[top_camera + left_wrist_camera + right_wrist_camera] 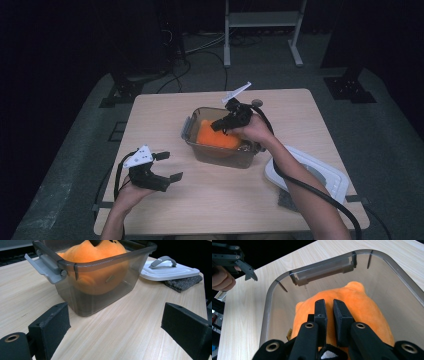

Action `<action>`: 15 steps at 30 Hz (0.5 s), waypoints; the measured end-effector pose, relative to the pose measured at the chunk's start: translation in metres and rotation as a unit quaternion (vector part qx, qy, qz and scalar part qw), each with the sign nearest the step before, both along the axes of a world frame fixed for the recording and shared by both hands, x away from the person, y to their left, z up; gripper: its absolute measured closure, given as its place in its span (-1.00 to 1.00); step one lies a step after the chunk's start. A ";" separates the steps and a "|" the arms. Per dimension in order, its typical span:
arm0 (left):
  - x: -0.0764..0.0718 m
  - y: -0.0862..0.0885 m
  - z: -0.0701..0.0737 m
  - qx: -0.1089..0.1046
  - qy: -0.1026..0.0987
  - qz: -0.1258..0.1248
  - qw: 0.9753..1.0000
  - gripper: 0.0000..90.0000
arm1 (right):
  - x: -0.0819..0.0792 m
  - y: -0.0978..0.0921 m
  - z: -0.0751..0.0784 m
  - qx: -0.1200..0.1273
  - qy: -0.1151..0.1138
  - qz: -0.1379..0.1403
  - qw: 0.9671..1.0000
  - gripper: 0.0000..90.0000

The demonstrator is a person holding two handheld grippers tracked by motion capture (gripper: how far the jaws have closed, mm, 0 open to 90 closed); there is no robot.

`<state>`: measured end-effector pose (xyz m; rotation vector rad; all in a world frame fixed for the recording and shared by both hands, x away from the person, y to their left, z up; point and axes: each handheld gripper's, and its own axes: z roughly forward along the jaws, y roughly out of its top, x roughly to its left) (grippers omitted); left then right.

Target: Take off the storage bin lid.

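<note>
An orange plush toy (216,137) lies in a clear grey plastic box (220,159) at the middle of the wooden table. My right gripper (216,125) reaches into the box from above. In the right gripper view its jaws stand almost together, and the right gripper (329,307) is shut on a fold of the toy (367,307). My left gripper (170,166) rests open above the table, left of the box, holding nothing. In the left gripper view the left gripper (115,327) faces the box (100,297), with the toy (92,252) bulging above the rim.
The box's white lid (320,172) with a grey handle lies at the table's right edge on a dark grey pad (286,199). The box has a grey latch (45,267) on its left end. Cables and stand feet lie on the floor beyond the table.
</note>
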<state>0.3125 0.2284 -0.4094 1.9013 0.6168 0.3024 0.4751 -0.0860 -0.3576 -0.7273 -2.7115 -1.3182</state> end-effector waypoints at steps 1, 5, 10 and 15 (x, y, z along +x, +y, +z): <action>0.000 0.000 0.000 0.001 0.000 0.000 1.000 -0.83 | 0.000 0.000 0.000 0.000 0.001 0.000 1.000 0.80; 0.000 0.000 0.000 0.000 0.000 -0.001 1.000 -0.83 | 0.000 0.000 0.000 -0.003 0.002 0.000 1.000 0.80; 0.000 -0.001 0.000 0.001 0.001 0.000 1.000 -0.83 | -0.001 0.001 -0.002 -0.012 0.005 0.002 1.000 0.82; 0.001 -0.001 0.000 0.002 0.000 -0.001 1.000 -0.83 | -0.002 0.000 0.005 0.005 0.002 0.008 1.000 0.82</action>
